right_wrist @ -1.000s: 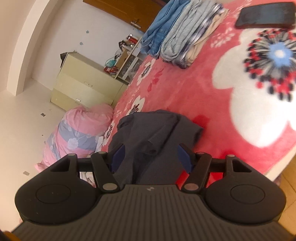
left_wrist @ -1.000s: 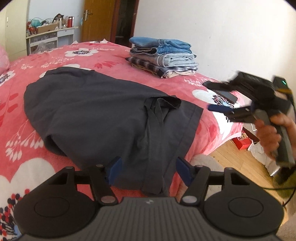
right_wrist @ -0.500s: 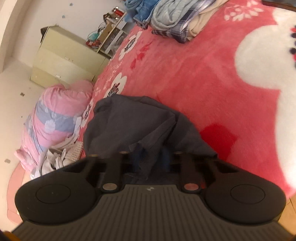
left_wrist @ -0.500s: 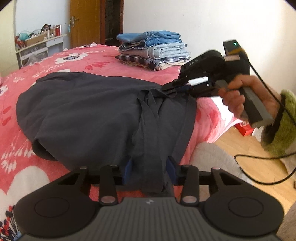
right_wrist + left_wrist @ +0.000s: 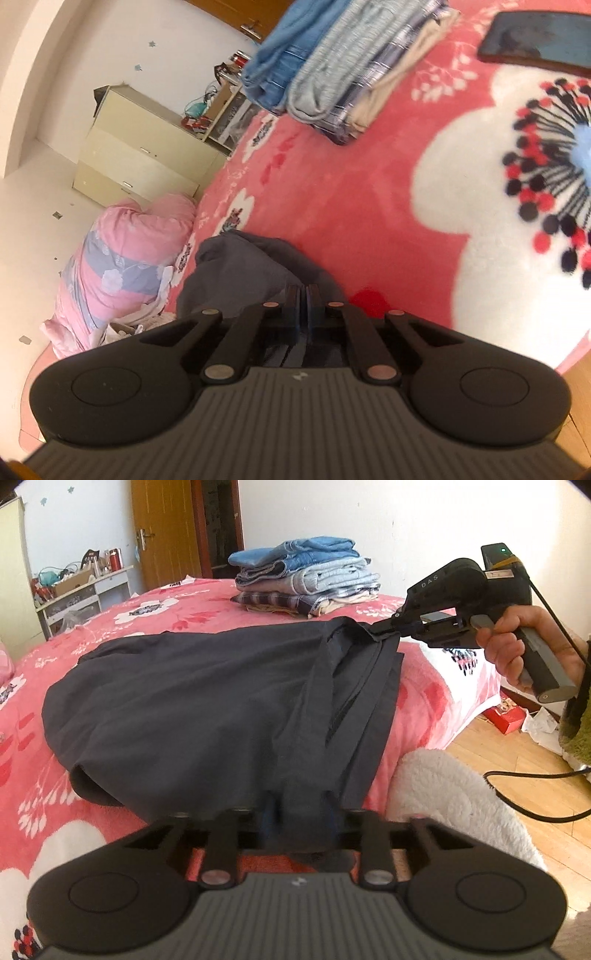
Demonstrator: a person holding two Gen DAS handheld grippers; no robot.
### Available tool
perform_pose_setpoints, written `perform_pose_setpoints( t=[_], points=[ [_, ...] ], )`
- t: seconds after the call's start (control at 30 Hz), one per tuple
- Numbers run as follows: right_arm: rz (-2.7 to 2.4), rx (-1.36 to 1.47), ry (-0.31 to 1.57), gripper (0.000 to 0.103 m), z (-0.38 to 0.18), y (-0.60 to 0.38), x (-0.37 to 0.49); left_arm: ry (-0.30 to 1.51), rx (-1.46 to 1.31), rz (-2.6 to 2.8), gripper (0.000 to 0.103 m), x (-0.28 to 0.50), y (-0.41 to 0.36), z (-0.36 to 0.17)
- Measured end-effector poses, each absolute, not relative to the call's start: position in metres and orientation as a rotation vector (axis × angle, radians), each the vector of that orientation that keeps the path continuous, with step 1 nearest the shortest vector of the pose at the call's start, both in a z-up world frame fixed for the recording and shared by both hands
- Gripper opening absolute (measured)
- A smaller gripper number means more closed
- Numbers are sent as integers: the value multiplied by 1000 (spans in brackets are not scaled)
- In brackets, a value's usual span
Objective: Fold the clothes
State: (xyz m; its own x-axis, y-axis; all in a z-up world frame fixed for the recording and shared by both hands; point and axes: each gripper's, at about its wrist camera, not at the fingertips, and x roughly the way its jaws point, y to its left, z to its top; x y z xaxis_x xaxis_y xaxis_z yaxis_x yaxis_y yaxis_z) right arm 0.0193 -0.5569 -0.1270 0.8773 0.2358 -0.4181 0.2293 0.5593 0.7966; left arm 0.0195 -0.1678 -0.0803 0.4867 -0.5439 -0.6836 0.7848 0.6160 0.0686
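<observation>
Bed with a pink floral blanket [image 5: 147, 627], clothes all over it

A dark grey garment [image 5: 192, 701] was spread across the near side, a folded stack of jeans and shirts [image 5: 306, 576] sat further back, and a dark phone [image 5: 539, 37] lay flat just beside that stack.

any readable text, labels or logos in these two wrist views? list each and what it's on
"DAS": pale letters on the black housing of the right tool, seen from the left wrist view.
A pale label strip on the block behind that housing: too small to read.
A small pale emblem on each camera's own tool body: a mark, not legible text.
Red box on the floor: no print can be made out.
Nothing else readable.
</observation>
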Motion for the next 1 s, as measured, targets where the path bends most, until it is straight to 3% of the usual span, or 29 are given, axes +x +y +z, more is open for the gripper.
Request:
perform_pose_setpoints(
  t=[0.1, 0.27, 0.47, 0.53, 0.73, 0.8, 0.87, 1.0],
  points=[
    [23, 1004, 519, 2, -129, -559, 20, 680, 344, -830, 8, 23, -165, -75],
    [81, 967, 450, 1, -109, -566, 15, 586, 369, -912, 7, 5, -162, -57],
    [-113, 761, 597, 6, -129, -578, 17, 618, 527, -908, 10, -1, -182, -93],
    [-109, 757, 539, 6, -120, -578, 6, 622, 513, -914, 12, -1, -180, -91],
    [74, 554, 440, 7, -86, -537, 1, 671, 427, -941, 34, -4, -172, -91],
    [143, 489, 471, 19, -93, -521, 9, 710, 365, -965, 49, -6, -167, -91],
    [126, 402, 569, 25, -113, -511, 21, 758, 305, -987, 50, -7, -159, -90],
    [46, 355, 580, 25, -113, -508, 10, 800, 165, -993, 51, 0, -123, -78]
  ],
)
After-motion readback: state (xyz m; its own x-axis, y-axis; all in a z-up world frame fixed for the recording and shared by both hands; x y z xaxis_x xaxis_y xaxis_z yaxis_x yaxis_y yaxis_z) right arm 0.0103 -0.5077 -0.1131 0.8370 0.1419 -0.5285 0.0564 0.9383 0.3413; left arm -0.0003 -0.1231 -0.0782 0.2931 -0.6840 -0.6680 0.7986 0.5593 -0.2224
